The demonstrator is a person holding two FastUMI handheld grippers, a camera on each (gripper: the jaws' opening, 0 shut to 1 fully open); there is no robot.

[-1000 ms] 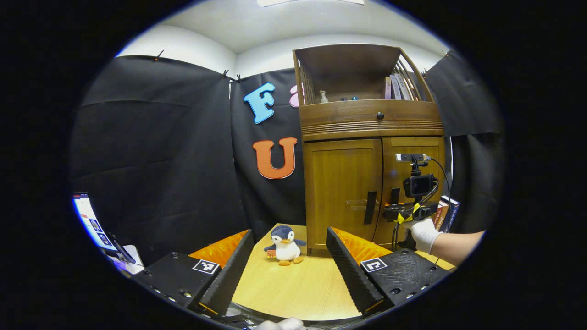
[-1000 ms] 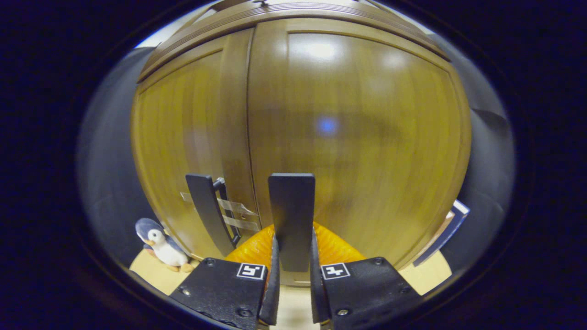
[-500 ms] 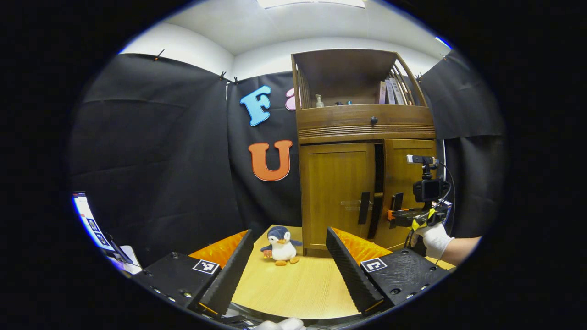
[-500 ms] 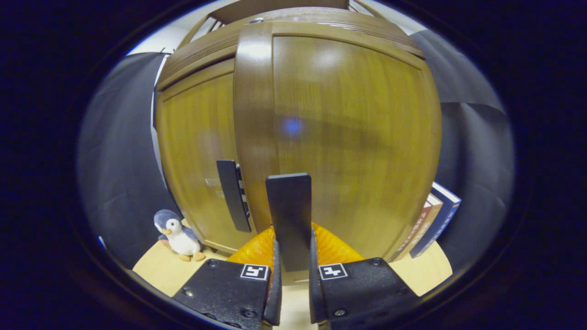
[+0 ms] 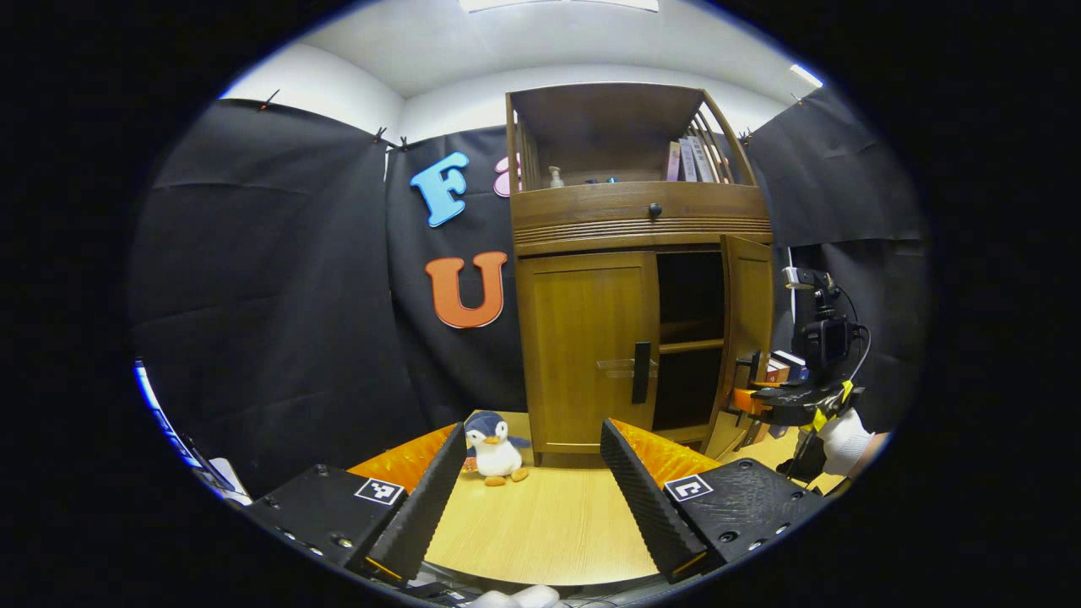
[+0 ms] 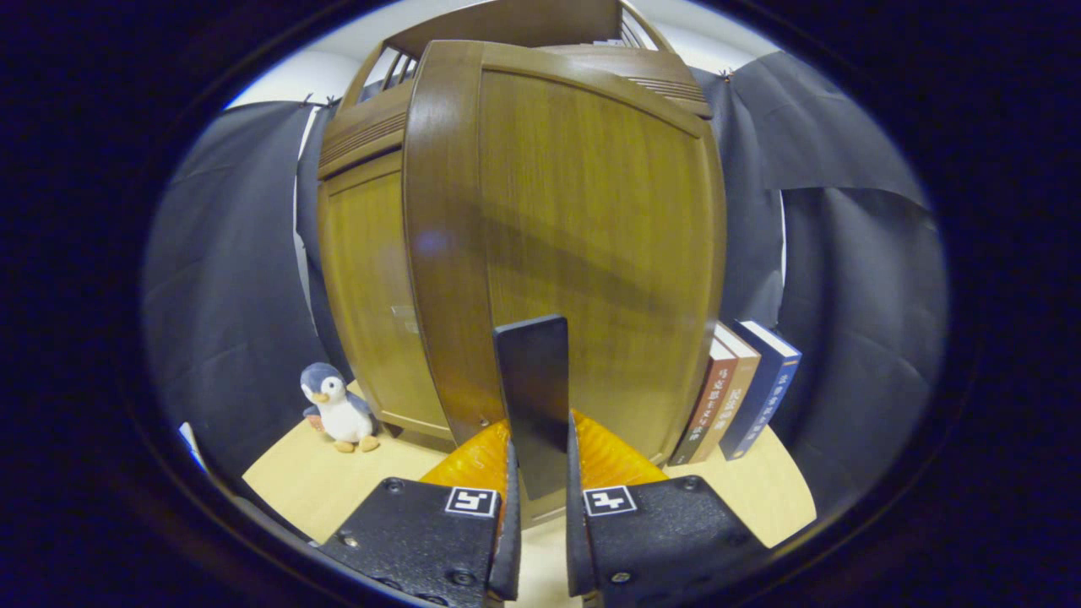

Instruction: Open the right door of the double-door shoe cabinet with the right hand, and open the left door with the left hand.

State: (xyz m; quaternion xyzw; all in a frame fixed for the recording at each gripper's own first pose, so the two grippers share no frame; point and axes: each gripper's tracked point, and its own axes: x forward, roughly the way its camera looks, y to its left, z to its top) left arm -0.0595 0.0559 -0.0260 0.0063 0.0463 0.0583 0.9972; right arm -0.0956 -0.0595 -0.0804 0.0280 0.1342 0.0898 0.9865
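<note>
- My right gripper (image 6: pixel 538 473) is clamped on the right door's handle (image 6: pixel 532 397), a flat, dark upright bar; the right door (image 5: pixel 747 329) of the shoe cabinet (image 5: pixel 642 219) stands swung wide, dark shelves showing inside.
- My left gripper (image 5: pixel 534 490), fingers spread and holding nothing, hangs over the pale wood-grain table (image 5: pixel 540 532), well short of the shut left door (image 5: pixel 587 355) and its handle (image 5: pixel 642 384).
- Risk, as I judge it: the glossy wood door could swing into the upright books (image 6: pixel 747 393) beside the cabinet and topple them.
- The soft plush penguin (image 5: pixel 494 447) near the left door could be knocked on my approach.
</note>
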